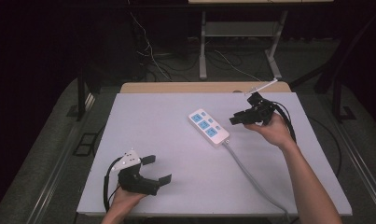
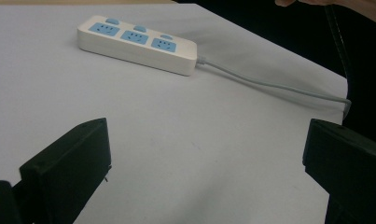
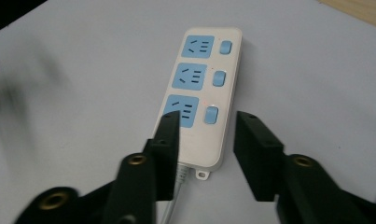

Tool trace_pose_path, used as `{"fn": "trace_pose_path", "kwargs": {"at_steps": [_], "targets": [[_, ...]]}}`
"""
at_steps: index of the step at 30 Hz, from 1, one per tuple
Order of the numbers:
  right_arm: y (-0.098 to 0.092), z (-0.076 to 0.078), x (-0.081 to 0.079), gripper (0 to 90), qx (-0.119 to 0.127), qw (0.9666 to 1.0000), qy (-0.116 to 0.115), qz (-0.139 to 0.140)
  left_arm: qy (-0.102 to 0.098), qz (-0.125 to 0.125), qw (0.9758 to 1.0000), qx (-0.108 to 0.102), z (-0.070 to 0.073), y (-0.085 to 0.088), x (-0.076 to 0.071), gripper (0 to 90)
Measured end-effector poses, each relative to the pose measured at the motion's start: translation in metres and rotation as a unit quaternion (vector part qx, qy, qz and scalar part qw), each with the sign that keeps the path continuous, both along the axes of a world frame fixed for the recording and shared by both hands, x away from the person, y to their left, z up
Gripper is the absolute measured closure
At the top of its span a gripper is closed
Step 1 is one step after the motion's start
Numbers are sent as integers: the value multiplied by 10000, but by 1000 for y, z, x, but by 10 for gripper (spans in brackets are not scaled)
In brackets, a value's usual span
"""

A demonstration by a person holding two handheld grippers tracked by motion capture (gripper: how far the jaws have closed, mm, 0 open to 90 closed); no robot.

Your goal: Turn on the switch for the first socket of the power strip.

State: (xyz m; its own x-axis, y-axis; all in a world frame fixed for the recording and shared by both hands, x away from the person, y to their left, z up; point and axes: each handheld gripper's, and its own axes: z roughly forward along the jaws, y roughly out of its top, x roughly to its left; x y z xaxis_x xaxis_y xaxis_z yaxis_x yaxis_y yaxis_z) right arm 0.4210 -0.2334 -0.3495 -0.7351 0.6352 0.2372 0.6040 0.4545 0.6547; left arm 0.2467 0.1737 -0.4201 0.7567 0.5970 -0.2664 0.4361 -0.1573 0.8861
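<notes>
A white power strip [image 1: 209, 126] with three blue sockets and blue switches lies on the grey table top [image 1: 148, 116], right of centre. Its grey cable [image 1: 251, 175] runs to the front right edge. My right gripper [image 1: 234, 117] is held just right of the strip, above the table. In the right gripper view the right gripper [image 3: 209, 119] hovers over the cable end of the power strip [image 3: 202, 74], open a little, with nothing between its jaws. My left gripper [image 1: 156, 169] rests near the front left, open wide. From the left gripper [image 2: 206, 140] the power strip [image 2: 136, 44] lies far ahead.
A wooden table edge [image 1: 176, 87] shows behind the grey top. Beyond it are the white legs of another table [image 1: 203, 46] and loose cables [image 1: 153, 56] on the dark floor. The strip's cable [image 2: 269, 86] drops over the table edge.
</notes>
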Motion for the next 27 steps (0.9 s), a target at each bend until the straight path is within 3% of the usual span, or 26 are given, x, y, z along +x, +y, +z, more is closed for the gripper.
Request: {"fn": "trace_pose_path", "kwargs": {"at_steps": [1,4,7,9,27], "targets": [[-3,1,-5,399,41,9999,-27,-132,1,-8,10000,-4,0,0,0,0],[-8,0,-12,178,162,9993,-91,-329,1,-22,10000,5,0,0,0,0],[-16,-2,-21,98,415,9978,-103,-510,8,-3,10000,-12,0,0,0,0],[-19,-5,-26,6,386,9974,-96,-598,6,2,10000,-10,0,0,0,0],[-40,-13,-75,1,677,9956,-70,-639,43,-8,10000,29,-1,0,1,0]]}}
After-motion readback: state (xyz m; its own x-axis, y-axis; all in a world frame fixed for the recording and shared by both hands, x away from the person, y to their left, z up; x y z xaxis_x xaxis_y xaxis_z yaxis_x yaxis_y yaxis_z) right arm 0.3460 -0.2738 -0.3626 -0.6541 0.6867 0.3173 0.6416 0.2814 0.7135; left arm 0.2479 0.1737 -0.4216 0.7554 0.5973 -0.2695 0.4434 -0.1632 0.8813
